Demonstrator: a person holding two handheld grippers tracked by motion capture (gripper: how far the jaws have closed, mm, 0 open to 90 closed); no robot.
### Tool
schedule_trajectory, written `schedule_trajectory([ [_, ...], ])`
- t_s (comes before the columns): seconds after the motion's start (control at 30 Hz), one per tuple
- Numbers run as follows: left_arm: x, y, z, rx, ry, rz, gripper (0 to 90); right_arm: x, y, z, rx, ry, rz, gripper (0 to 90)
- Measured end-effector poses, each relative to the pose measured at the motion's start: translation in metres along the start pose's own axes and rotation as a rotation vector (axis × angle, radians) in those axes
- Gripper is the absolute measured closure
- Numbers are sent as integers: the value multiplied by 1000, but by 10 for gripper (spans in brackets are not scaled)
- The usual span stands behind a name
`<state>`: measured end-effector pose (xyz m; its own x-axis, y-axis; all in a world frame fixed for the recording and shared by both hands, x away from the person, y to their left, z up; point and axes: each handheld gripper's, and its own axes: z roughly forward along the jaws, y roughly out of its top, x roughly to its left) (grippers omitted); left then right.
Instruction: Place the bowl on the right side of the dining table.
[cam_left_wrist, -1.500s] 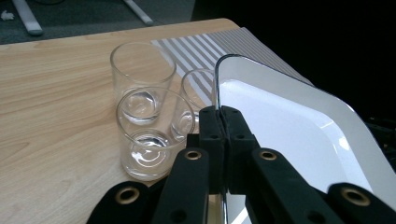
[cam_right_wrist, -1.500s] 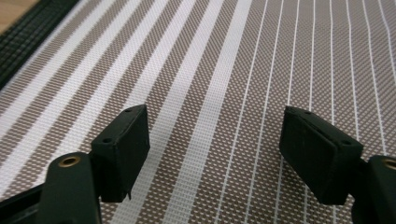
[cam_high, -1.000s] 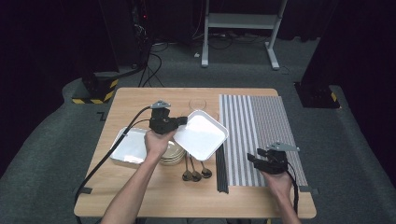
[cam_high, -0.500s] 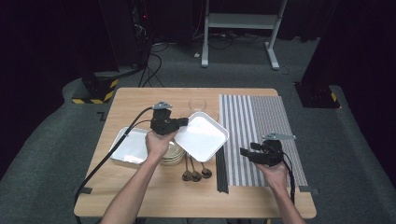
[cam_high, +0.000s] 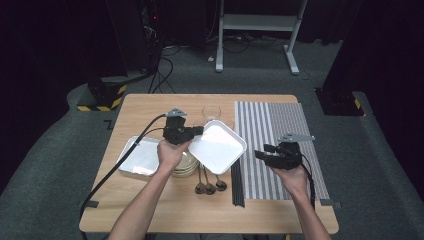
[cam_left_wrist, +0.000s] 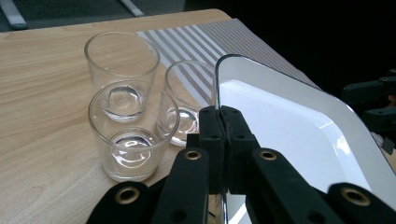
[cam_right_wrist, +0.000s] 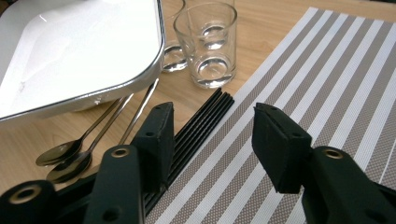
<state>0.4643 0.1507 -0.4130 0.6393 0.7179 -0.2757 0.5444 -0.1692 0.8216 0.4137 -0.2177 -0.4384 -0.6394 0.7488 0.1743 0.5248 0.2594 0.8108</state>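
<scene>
On the light wooden table (cam_high: 150, 107), the left gripper (cam_high: 196, 132) has its black jaws pressed together on the rim of a white square plate with rounded corners (cam_high: 218, 146), gripping it at the corner nearest the table's left edge. In the left gripper view the plate (cam_left_wrist: 299, 130) is pinched edge-on between the jaws and tilts away from them. It is lifted clear of the tabletop and hangs over the middle of the table, above part of a stack of round cream plates (cam_high: 184, 166) and the handles of three metal spoons (cam_high: 209, 186).

The spoons lie side by side with their bowls toward the near edge, just left of a bundle of black chopsticks (cam_high: 237, 181) that runs along the left edge of a grey and white striped placemat (cam_high: 280, 120). The placemat covers the right half of the table. Three clear drinking glasses (cam_left_wrist: 133, 135) stand close together near the far edge, just beside the lifted plate's far corner; only the farthest glass (cam_high: 211, 111) is plain in the high view. A second white rectangular dish (cam_high: 140, 157) rests flat near the left edge, beside the stack.

The right gripper (cam_high: 261, 154) is held above the placemat toward the near right corner, its jaws spread wide with nothing between them. In the right gripper view they frame the striped mat (cam_right_wrist: 327, 70) and the chopsticks (cam_right_wrist: 196, 130).
</scene>
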Motion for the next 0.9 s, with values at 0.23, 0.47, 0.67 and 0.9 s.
schedule_trajectory([
  [0.23, -1, 0, 1, -4, -5, -6, 882, 5, 11, 0, -34, -11, -32, 551],
  [0.47, -2, 0, 3, -1, -8, 0, 882, 8, 23, 1, -76, 15, -54, 620],
  [0.67, -3, -1, 4, 2, -11, 3, 882, 13, 34, 9, -74, 18, -77, 627],
  [0.9, -4, -1, 4, 4, -13, 4, 882, 20, 48, 22, -52, 34, -114, 664],
])
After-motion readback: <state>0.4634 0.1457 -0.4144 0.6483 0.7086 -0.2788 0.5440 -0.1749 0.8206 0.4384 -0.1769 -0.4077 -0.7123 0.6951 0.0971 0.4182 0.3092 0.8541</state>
